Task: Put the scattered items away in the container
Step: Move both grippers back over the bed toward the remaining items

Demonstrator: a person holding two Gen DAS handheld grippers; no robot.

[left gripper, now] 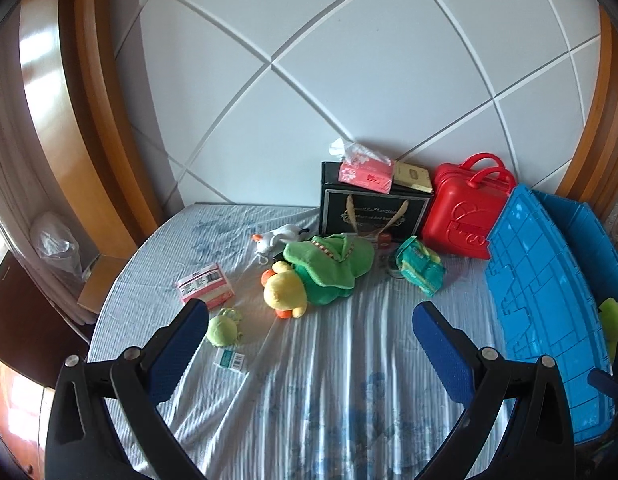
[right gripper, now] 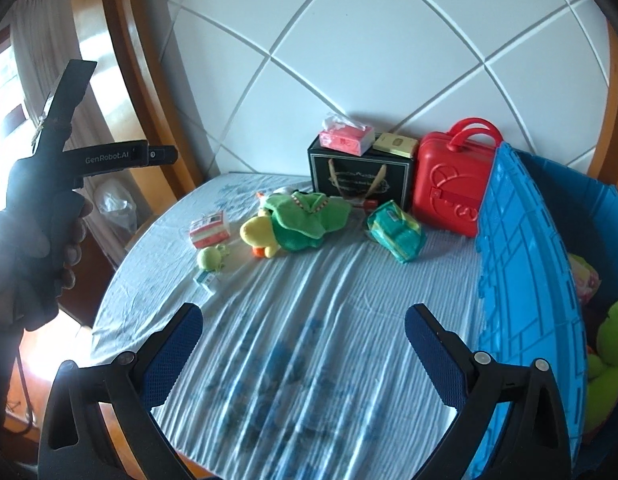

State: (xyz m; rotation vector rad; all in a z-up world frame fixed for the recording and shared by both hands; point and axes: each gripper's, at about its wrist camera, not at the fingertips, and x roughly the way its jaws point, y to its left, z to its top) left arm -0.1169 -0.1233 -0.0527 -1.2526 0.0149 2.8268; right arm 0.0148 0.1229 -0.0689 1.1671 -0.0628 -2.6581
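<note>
1. Both claws hang wide and empty over the bed, its blue-striped sheet bare just ahead of their blue pads; the left claw and the right claw each point toward the scattered items.
2. Farthest left lies a pink-and-white packet, just beyond the left claw's left finger.
3. Next to it, a small green plush sits just beside that same fingertip, with a small white-and-green packet lying flat just in front of it.
4. Centre, well ahead of both claws, a yellow duck plush in a green cape lies on its side; a white toy rests behind it.
5. Right of the duck lies a teal packet, near a black gift box that carries a pink tissue pack.
6. A red toy suitcase stands upright beside the box.
7. Far right, the blue container stands just beside the right claw's right finger, with green plush inside.
8. From the right wrist view, a gloved hand grips the left tool's handle.
</note>
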